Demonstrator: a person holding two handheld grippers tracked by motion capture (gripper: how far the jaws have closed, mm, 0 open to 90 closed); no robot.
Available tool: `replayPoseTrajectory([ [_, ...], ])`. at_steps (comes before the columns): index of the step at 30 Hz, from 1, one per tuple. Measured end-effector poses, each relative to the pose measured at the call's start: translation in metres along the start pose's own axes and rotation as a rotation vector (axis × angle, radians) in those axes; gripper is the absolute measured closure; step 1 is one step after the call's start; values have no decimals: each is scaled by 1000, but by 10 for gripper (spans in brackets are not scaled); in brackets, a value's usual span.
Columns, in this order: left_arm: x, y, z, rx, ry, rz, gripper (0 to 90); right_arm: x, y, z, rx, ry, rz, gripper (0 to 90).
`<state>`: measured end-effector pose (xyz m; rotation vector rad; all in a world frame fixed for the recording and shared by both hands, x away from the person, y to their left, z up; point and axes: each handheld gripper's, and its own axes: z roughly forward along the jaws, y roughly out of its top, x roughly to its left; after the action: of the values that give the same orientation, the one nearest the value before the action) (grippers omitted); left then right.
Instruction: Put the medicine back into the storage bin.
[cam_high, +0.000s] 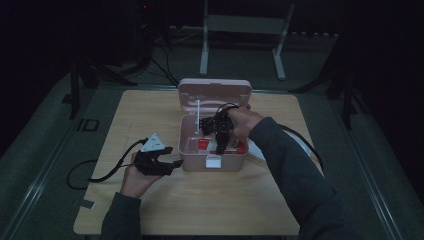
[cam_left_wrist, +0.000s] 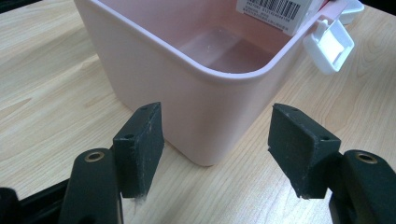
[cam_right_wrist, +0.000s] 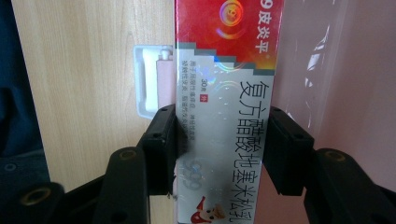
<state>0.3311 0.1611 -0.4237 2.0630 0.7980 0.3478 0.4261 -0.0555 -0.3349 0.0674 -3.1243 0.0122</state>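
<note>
Pink plastic box (cam_high: 212, 150), lid up, mid-counter (cam_high: 150, 210). Over its front part, right hand-held gripper (cam_high: 220, 142) clamped on a red-and-silver medicine carton (cam_right_wrist: 224, 107); carton's ends cut off in the right gripper view, mostly hidden by the hand from above. Just left of the box, left hand-held gripper (cam_left_wrist: 219, 149) spread wide, holding nothing, facing the box's corner. White latch (cam_left_wrist: 329, 44) hanging off the front wall. Box contents dim, hard to make out
</note>
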Motion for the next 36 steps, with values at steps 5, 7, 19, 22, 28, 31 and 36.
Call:
replayPoseTrajectory([
  [5, 0, 0, 0, 2, 0, 0, 355, -2, 2, 1, -12, 33, 32, 435],
  [7, 0, 0, 0, 0, 2, -2, 354, -2, 3, 0, -19, 39, 38, 430],
  [19, 0, -1, -1, -1, 2, -3, 355, 2, -15, -14, -26, -4, 46, 442],
  [22, 0, -1, -1, -1, 2, -4, 355, 1, -27, -21, -40, -12, 66, 448],
  [28, 0, -1, 0, -2, 2, -4, 355, -1, -58, -28, -68, -33, 118, 448],
  [31, 0, 0, -1, -1, 3, -3, 355, 0, -78, -31, -76, -47, 150, 449],
  [36, 0, -1, 0, -3, 0, -5, 355, 1, -108, -34, -88, -58, 204, 448],
])
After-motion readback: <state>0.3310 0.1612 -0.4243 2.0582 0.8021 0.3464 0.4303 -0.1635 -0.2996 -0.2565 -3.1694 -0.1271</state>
